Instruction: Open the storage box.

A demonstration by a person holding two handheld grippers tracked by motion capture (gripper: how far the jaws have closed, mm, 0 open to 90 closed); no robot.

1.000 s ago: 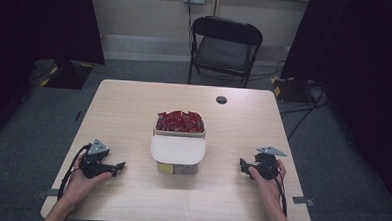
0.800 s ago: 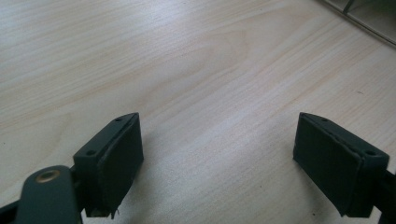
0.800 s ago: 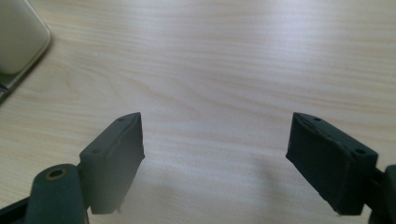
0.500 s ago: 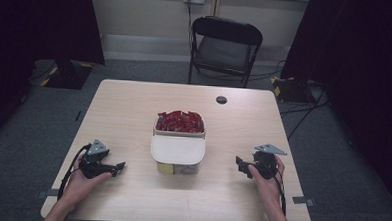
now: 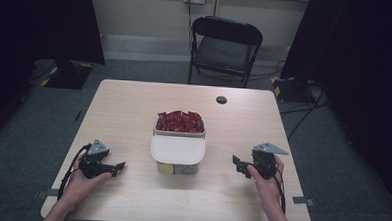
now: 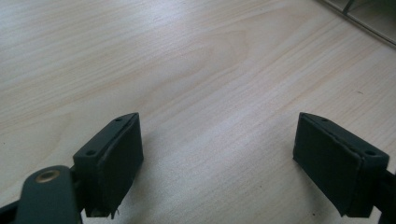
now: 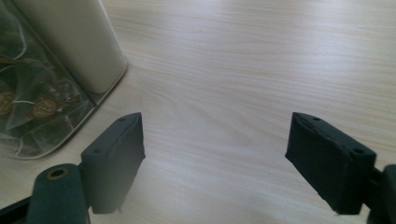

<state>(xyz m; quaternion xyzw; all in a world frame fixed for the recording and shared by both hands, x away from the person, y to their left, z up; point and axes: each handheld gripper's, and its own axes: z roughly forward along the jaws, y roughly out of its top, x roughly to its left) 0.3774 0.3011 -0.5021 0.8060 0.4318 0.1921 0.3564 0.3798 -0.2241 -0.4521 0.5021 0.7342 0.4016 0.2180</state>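
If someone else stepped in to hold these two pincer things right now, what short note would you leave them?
Left gripper: open, empty, low over the table, left of the boxes.
Right gripper: open, empty, right of the boxes.
Things: lidded clear container mid-table, small wrapped items inside; an open box of red packets touches its far side.
Done: nothing visibly handled, lid still on.
Left: presumably everything; the near container seems the likely first grasp.

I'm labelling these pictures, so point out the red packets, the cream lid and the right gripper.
red packets [image 5: 180,121], high view, top of the heap
cream lid [image 5: 178,150], high view, flat top
right gripper [image 5: 238,164], high view, between its fingertips
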